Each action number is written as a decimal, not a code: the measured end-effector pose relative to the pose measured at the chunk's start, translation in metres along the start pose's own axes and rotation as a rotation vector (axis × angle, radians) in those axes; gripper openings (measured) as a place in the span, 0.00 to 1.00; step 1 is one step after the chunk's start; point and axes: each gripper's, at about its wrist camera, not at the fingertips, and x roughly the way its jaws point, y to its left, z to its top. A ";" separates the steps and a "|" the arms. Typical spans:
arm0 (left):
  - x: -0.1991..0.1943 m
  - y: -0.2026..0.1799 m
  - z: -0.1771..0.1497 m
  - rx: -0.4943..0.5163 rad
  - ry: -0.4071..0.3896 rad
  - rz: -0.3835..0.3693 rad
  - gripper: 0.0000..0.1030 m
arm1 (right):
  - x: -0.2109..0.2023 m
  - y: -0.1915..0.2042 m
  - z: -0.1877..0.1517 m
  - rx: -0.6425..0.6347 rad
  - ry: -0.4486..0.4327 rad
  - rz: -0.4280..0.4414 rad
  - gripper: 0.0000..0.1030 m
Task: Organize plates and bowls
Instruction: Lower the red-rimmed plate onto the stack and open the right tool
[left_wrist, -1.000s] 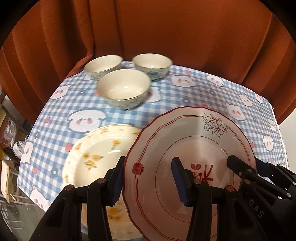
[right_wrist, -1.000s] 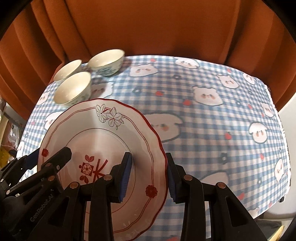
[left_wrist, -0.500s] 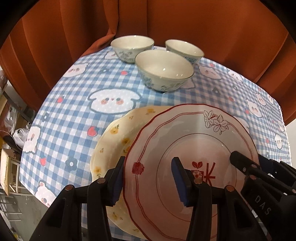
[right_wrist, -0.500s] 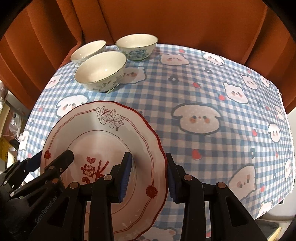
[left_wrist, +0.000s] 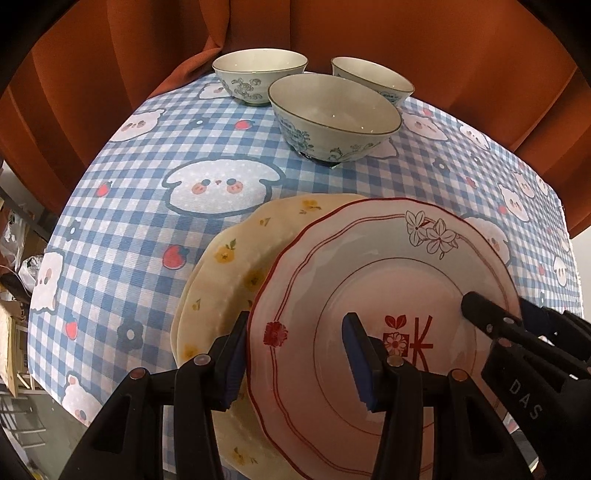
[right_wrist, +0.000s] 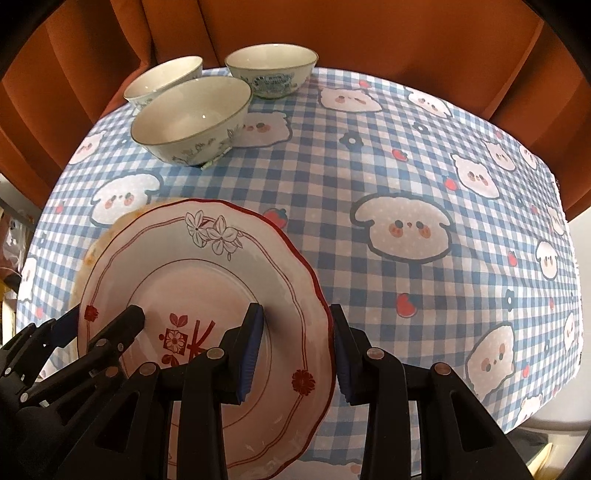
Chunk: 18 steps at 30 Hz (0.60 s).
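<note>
A white plate with a scalloped red rim (left_wrist: 388, 295) (right_wrist: 207, 288) is carried by both grippers at opposite edges. My left gripper (left_wrist: 295, 356) is shut on its left rim, one pad inside the plate and one outside. My right gripper (right_wrist: 297, 350) is shut on its right rim in the same way. Below it, a cream plate with yellow flowers (left_wrist: 236, 266) (right_wrist: 90, 254) lies on the table, sticking out to the left. Whether the two plates touch I cannot tell. Three white bowls with blue patterns (left_wrist: 334, 118) (right_wrist: 192, 118) stand in a cluster beyond.
The table wears a blue checked cloth with cartoon animals (left_wrist: 155, 206) (right_wrist: 406, 177). An orange curtain (left_wrist: 369, 29) hangs close behind the bowls. The cloth's right half (right_wrist: 461, 258) carries no dishes. Cluttered floor shows past the table's left edge (left_wrist: 14, 280).
Both grippers have carried the red-rimmed plate forward and down. It now overlaps more of the flowered plate, and the bowls look nearer. Both grips are unchanged.
</note>
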 end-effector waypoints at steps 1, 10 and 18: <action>0.001 0.001 0.000 -0.006 0.003 -0.002 0.48 | 0.001 0.001 0.001 -0.004 0.000 -0.004 0.38; 0.002 0.003 -0.001 -0.015 -0.015 -0.008 0.48 | 0.002 0.004 0.000 -0.013 -0.013 -0.010 0.38; 0.002 0.003 -0.003 -0.015 -0.022 -0.007 0.48 | -0.011 -0.011 -0.007 0.044 -0.033 0.029 0.36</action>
